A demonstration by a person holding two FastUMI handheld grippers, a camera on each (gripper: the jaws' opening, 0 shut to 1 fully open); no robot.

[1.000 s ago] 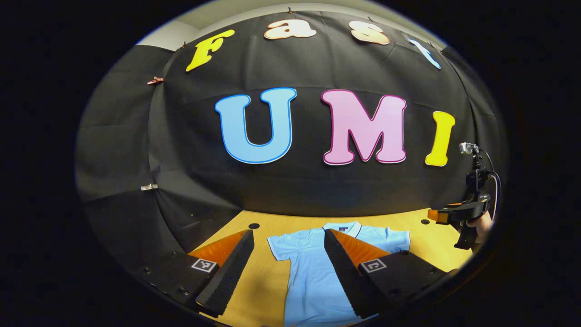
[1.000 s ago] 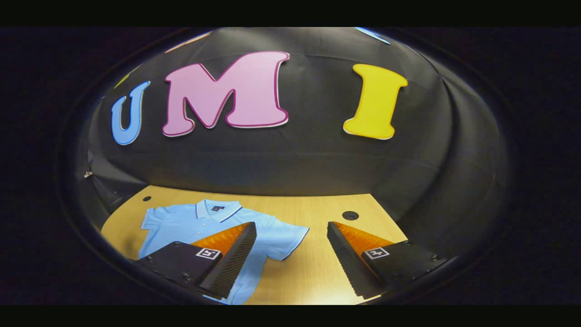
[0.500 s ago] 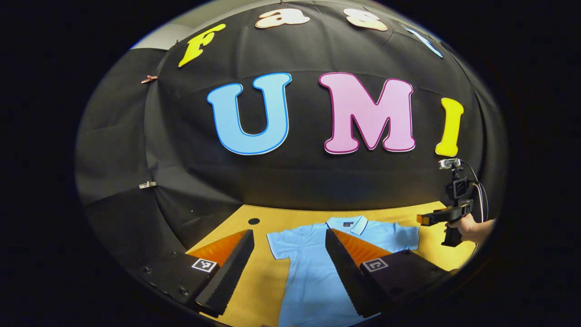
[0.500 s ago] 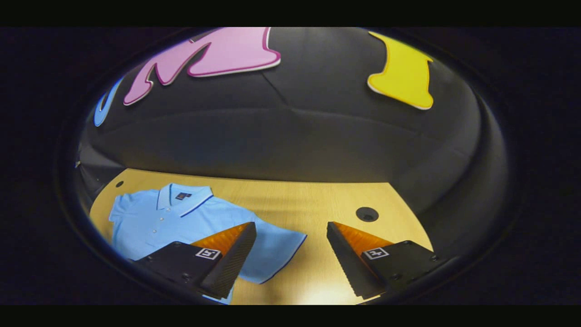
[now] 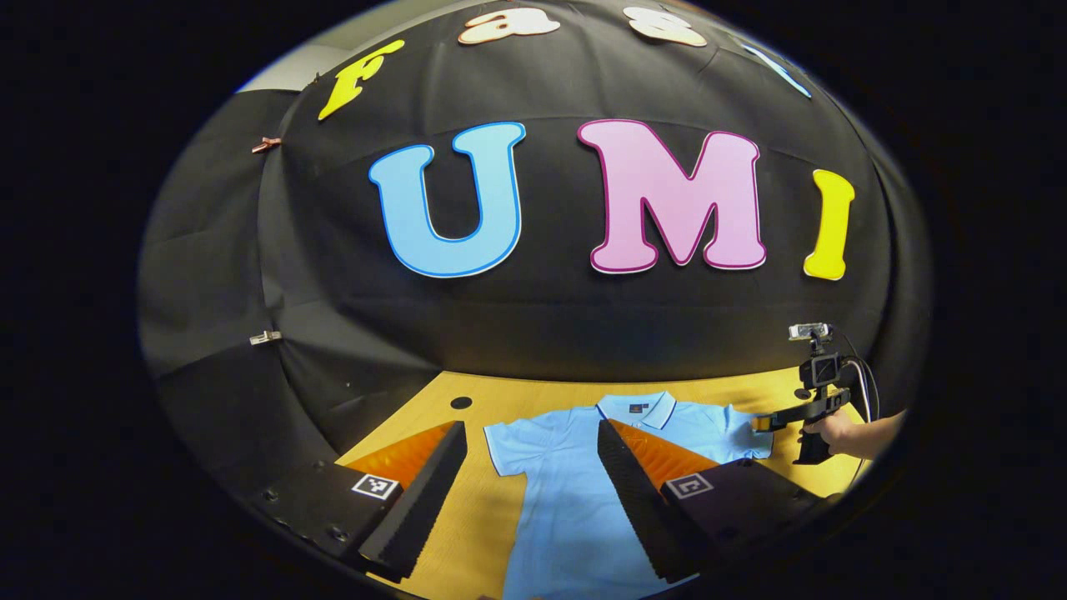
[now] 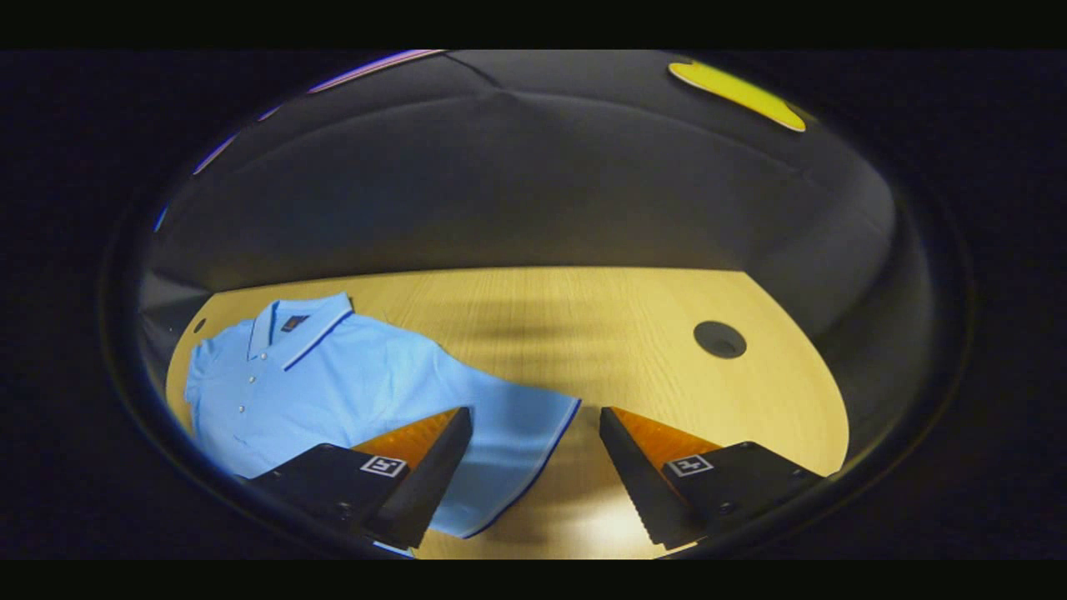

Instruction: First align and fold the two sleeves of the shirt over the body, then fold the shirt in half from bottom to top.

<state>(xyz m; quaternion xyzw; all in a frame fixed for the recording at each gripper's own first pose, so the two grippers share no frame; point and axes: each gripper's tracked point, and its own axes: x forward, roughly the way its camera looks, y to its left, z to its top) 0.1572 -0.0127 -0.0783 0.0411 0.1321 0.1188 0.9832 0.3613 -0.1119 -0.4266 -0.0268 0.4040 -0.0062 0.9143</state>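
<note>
In the left gripper view, a light-blue polo shirt (image 5: 575, 492) is seen spread flat on the wooden worktop (image 5: 475, 517), collar toward the booth wall. The left gripper (image 5: 528, 487) is held above the shirt with its jaws wide apart and nothing between them; one finger lies over the shirt's body, the other over bare worktop beside the near sleeve. At the shirt's far sleeve, the right gripper (image 5: 760, 423) is seen in a hand (image 5: 834, 433), its tip at the sleeve edge.

In the right gripper view, the right gripper (image 6: 535, 467) is shown with jaws open, straddling the hem of the sleeve (image 6: 517, 450) without clamping it. A round hole (image 6: 719, 339) is visible in the worktop beyond the sleeve.
</note>
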